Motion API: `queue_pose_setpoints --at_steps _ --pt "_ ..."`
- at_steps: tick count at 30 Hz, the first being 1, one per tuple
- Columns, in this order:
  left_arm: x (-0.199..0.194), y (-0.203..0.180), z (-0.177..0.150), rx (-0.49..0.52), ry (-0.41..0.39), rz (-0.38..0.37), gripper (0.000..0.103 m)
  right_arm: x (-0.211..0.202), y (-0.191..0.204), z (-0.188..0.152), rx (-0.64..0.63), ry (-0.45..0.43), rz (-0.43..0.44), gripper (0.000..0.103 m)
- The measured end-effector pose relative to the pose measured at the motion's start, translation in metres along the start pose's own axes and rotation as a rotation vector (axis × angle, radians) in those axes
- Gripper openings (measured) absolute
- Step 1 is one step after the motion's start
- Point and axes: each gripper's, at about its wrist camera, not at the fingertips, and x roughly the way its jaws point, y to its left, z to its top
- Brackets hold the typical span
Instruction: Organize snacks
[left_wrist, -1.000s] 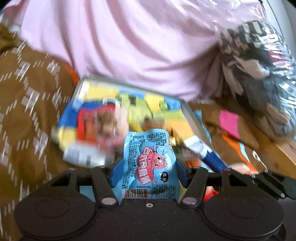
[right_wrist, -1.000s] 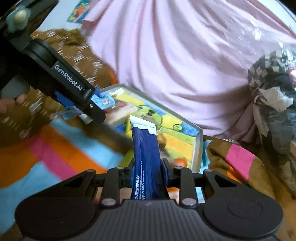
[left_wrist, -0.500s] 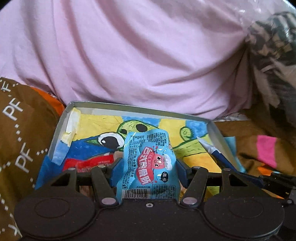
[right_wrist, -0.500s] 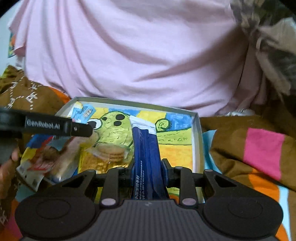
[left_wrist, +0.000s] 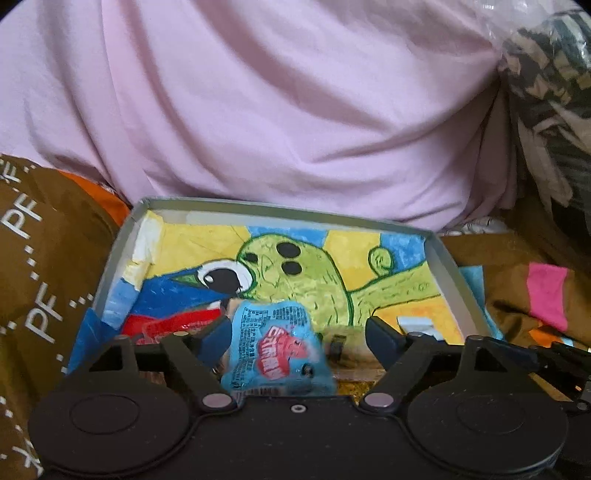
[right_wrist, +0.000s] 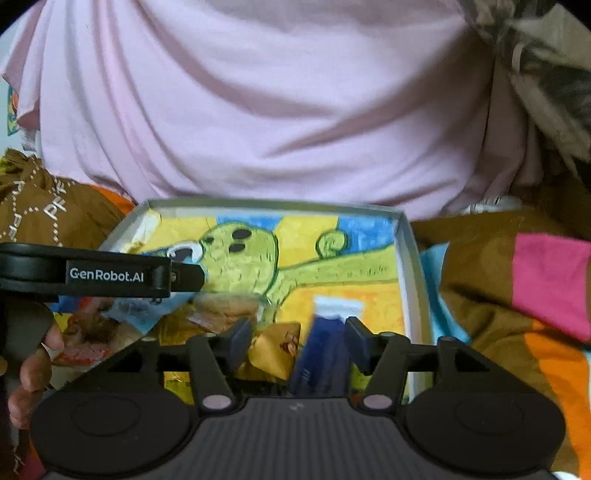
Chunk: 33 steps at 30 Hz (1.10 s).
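The left tool (left_wrist: 297, 334) had its two fingers spread wide apart, with the light blue plastic snack packet printed in red and white (left_wrist: 275, 354) lying loose and blurred in the gap, nearer the left finger and touching neither clearly. The right tool (right_wrist: 299, 338) likewise stood with its fingers parted, and the dark blue snack wrapper with a white sealed end (right_wrist: 325, 343) sat between them, close against the right finger, its outline smeared. Both packets lay over the shallow grey-rimmed cardboard tray (left_wrist: 452, 275), whose floor was painted with a green cartoon creature on yellow and blue. In the tray's near left corner, a red packet (left_wrist: 173, 321) showed beside the left tool; from the right wrist view a round biscuit in clear wrap (right_wrist: 225, 306) and a yellow wrapped snack (right_wrist: 275, 349) lay near the middle, just left of the dark blue wrapper. A hand (right_wrist: 27, 369) gripped the handle of the left tool at the left edge of that view. Behind the tray rose a pink rumpled cloth (left_wrist: 295, 110), and a brown patterned blanket with orange, pink and blue patches (right_wrist: 509, 280) lay around the tray.
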Motion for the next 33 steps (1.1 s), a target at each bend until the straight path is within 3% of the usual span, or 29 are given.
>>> queue_pose_setpoints --at_steps 5,11,15,20,33 --pt "-0.025 0.0 0.005 -0.008 -0.052 0.037 0.099 -0.024 0.001 0.004 0.018 -0.058 0.015 0.077" --pt "-0.061 0.0 0.001 -0.002 -0.095 0.056 0.101 -0.053 -0.002 0.004 0.048 -0.12 0.025 0.089" --pt "-0.088 -0.003 -0.01 0.042 -0.125 0.112 0.102 -0.075 -0.001 -0.004 0.061 -0.17 0.025 0.1" --pt "-0.123 -0.004 -0.032 0.067 -0.165 0.156 0.102 -0.105 0.011 -0.025 0.01 -0.212 0.033 0.103" --pt "-0.201 0.013 -0.1 0.016 -0.201 0.225 0.102 -0.174 0.046 -0.08 -0.015 -0.248 0.068 0.103"
